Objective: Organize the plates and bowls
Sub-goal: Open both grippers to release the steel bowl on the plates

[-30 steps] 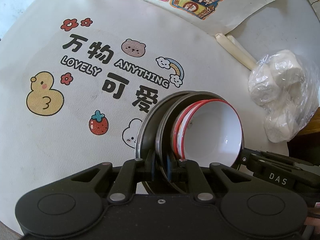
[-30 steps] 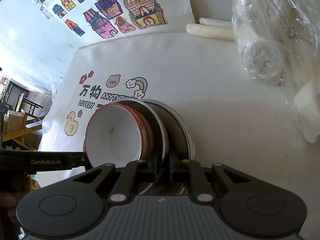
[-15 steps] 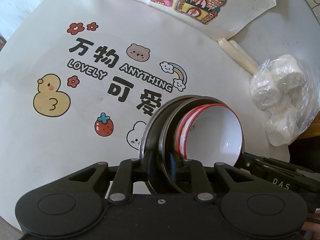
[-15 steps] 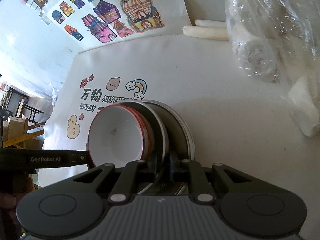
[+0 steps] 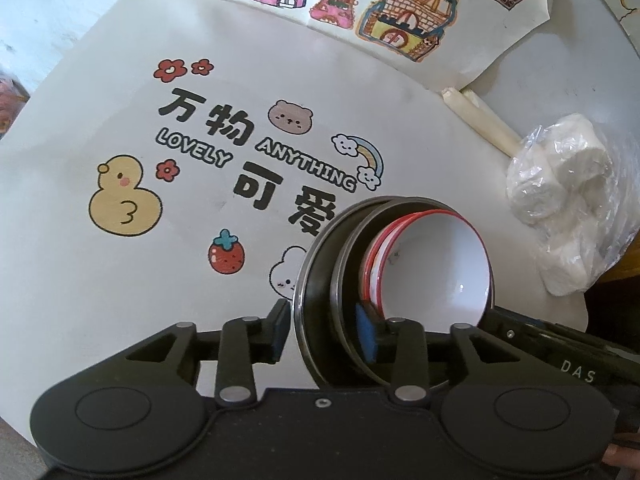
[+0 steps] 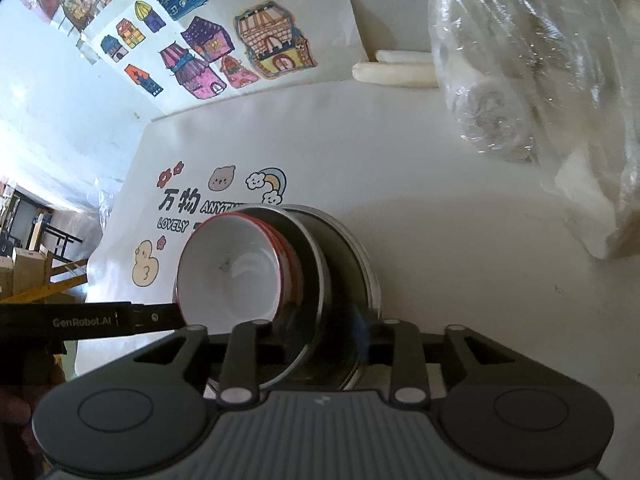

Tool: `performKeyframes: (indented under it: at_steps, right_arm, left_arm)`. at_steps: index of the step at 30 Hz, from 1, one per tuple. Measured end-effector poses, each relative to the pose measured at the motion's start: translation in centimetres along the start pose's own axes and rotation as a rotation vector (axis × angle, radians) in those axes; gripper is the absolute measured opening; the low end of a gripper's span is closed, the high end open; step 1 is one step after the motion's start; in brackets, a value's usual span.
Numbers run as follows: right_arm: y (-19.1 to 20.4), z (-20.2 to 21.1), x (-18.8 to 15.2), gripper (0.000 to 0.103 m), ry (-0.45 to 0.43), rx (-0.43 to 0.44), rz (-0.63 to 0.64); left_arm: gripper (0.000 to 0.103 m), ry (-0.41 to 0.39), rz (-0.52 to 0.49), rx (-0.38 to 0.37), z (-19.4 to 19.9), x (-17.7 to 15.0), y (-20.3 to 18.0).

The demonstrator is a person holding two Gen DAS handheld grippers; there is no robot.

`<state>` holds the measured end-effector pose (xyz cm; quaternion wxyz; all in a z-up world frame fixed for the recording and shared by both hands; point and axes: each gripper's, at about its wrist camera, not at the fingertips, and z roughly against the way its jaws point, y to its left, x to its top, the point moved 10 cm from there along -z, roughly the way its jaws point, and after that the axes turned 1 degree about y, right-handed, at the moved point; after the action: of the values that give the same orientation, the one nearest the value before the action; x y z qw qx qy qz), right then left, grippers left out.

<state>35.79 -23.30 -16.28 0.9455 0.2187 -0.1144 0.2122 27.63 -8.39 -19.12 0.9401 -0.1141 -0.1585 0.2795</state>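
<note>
A stack of two metal plates (image 5: 320, 280) with white red-rimmed bowls (image 5: 436, 264) nested on top rests on the printed cloth. The stack also shows in the right wrist view, plates (image 6: 340, 264) and bowls (image 6: 228, 276). My left gripper (image 5: 324, 330) is open, its jaws standing on either side of the plates' near rim, the blue pads (image 5: 366, 338) apart from the metal. My right gripper (image 6: 320, 338) is open too, its jaws spread around the opposite rim of the plates.
The white cloth (image 5: 120, 280) with duck, strawberry and lettering covers the round table. A clear plastic bag of white rolls (image 5: 568, 196) lies to the right, with two pale sticks (image 5: 480, 120) behind it. Drawings of houses (image 5: 404, 16) lie at the back.
Both grippers were shut on the plates' rim and have now opened. The stack sits on the cloth, and both cameras have drawn back a little.
</note>
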Motion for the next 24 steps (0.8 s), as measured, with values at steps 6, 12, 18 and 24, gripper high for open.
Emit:
performKeyframes:
  at_steps: [6,12,18,24]
  right_arm:
    - [0.1,0.3,-0.1,0.035,-0.014,-0.002,0.010]
    - [-0.1,0.9,-0.3,0.043,-0.023,0.000,0.016]
    - [0.0,1.5,-0.5,0.051,-0.032,0.016,0.035]
    - [0.4,2.1,-0.6,0.056,-0.040,0.032,0.075]
  left_arm:
    - [0.048,-0.021,0.005,0.016,0.6,-0.2,0.0]
    - [0.061,-0.047,0.015,0.045,1.2,-0.5,0.3]
    - [0.074,-0.077,0.049,0.046,1.9,-1.1,0.5]
    - [0.077,-0.106,0.061,0.051,2.7,-1.8,0.0]
